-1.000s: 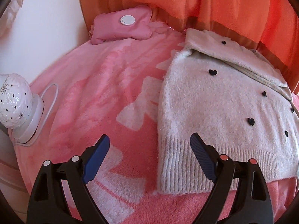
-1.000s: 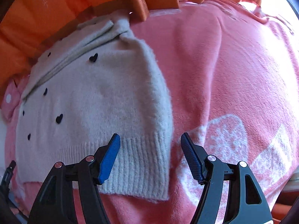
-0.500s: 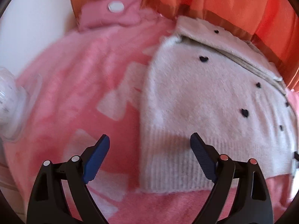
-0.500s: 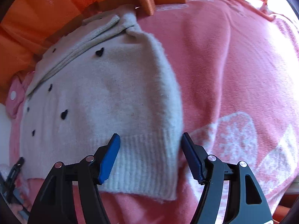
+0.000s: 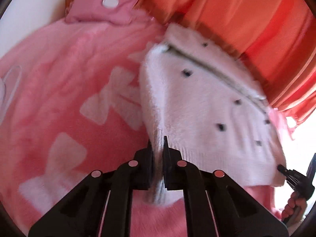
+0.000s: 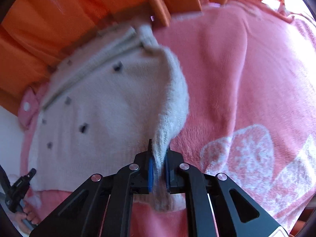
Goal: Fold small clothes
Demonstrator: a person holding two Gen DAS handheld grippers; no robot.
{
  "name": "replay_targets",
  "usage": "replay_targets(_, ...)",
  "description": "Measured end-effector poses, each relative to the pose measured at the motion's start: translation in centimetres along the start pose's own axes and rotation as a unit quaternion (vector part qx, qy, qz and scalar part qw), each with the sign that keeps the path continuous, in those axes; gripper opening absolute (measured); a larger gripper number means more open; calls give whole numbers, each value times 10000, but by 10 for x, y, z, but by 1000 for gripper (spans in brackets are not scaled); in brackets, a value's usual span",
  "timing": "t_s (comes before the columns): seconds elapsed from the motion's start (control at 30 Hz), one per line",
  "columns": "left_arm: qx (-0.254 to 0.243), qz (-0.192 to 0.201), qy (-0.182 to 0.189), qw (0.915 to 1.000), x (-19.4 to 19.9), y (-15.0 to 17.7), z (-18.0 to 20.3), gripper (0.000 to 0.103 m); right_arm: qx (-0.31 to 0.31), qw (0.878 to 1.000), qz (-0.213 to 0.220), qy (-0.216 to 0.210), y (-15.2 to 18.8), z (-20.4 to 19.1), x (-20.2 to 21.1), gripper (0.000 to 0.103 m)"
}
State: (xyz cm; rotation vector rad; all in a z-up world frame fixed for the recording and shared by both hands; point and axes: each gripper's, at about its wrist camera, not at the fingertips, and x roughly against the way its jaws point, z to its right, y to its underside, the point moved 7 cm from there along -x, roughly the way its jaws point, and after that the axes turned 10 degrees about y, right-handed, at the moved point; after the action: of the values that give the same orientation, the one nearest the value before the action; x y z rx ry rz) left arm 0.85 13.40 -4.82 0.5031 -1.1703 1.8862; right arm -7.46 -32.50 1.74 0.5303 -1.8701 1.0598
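One white sweater [image 5: 207,106] lies on one pink blanket [image 5: 65,90], which shows three white bow prints in the left wrist view. Six small dark marks dot the sweater there. One pink pouch [image 5: 102,9] sits at 11 o'clock. Two hand-held grippers appear: left hand-held gripper [image 5: 158,158] and right hand-held gripper [image 6: 159,162].

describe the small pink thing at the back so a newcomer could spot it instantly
Start from the pink bow-print blanket and follow it to its far edge under the orange curtain. There lies a small pink pouch, left of the white sweater. Its round white button sets it apart.
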Motion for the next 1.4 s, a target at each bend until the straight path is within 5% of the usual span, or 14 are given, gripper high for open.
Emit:
replay_targets(0.07,-103,16,197,9998,28,1,13,6,71,9994,186,-271,4,-1,35,7)
replay_targets(0.2,-507,-5,290,9983,86,19,35,6,644,9966,495,-146,28,6,95,6)
replay_targets(0.37,-656,-368,222,9969,146,86,29,6,1012,9948,119,47,103,53,140,6)
replay_targets(0.5,-314,-456,347,9979,201,136,26,6,906,9954,-181,-249,157,85,179,6)
replay_targets(0.57,-227,-250,544,9979,226,129,40,6,884,9943,39,-592,153,80,211,6)
replay_targets(0.67,-757,249,759,9939,240,78,74,6,881,9868,879,-1036,101,62,244,6)
replay_targets(0.77,-1261,797,736,9861,217,9,105,6,522,9778,1565,-1293,20,52,230,6)
replay_targets(0.83,-1139,955,655,9867,184,-34,110,6,45,9771,1685,-1299,-32,52,190,6)
replay_targets(0.97,-495,879,405,9941,66,-98,88,7,-919,9828,997,-1254,-85,47,62,8)
replay_targets(1.1,-10,494,132,9987,-25,-98,59,12,-1353,9848,736,-804,-85,35,-12,15)
replay_targets(1.2,-100,679,-84,9976,-36,-92,50,42,-1170,9826,1112,-913,-96,29,1,27)
replay_targets(1.23,-89,719,-176,9972,-34,-93,50,56,-1136,9785,1537,-777,-98,36,15,48)
replay_targets(1.27,-198,906,-96,9956,-29,-99,53,69,-1183,9745,1830,-532,-101,42,23,58)
replay_targets(1.4,-551,1127,-320,9916,-20,-110,55,83,-962,9806,1655,-429,-102,42,15,61)
